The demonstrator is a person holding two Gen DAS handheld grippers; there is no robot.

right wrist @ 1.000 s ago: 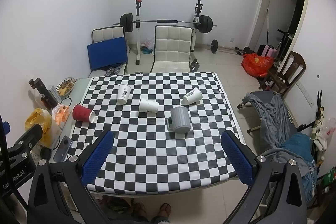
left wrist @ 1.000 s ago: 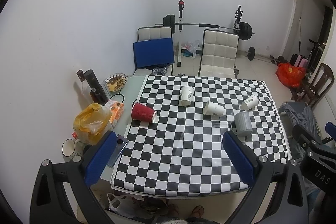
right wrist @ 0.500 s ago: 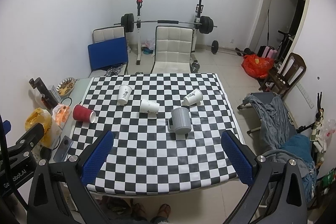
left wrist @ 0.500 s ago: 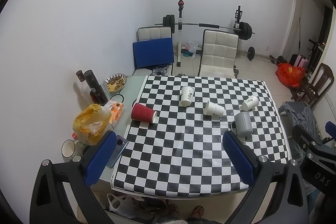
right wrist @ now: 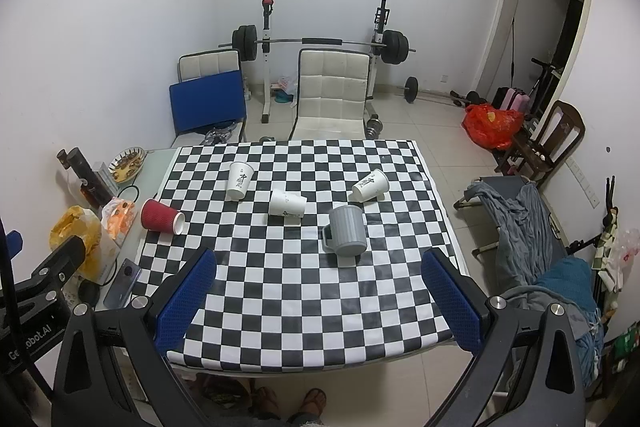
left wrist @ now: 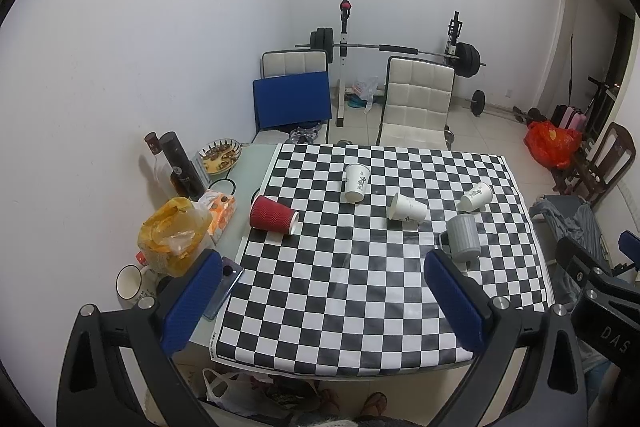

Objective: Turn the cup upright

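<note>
- Left gripper (left wrist: 322, 301) — fingers spread wide, holding nothing, above the near table edge.
- Red cup (right wrist: 162, 217) — on its side, at the checkered cloth's (right wrist: 304, 291) left edge.
- Three white paper cups (right wrist: 287, 203) — toppled, mid-table.
- Grey mug (right wrist: 346, 231) — lying down, right of centre.
- Right gripper (right wrist: 318, 301) — fingers wide apart, empty.

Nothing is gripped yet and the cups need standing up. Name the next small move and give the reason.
Probably lower the right gripper toward the grey mug. It stands mouth-down on the checkered cloth and is the cup nearest those open fingers. The left gripper is open too, with the red cup lying on its side nearer to it.
</note>
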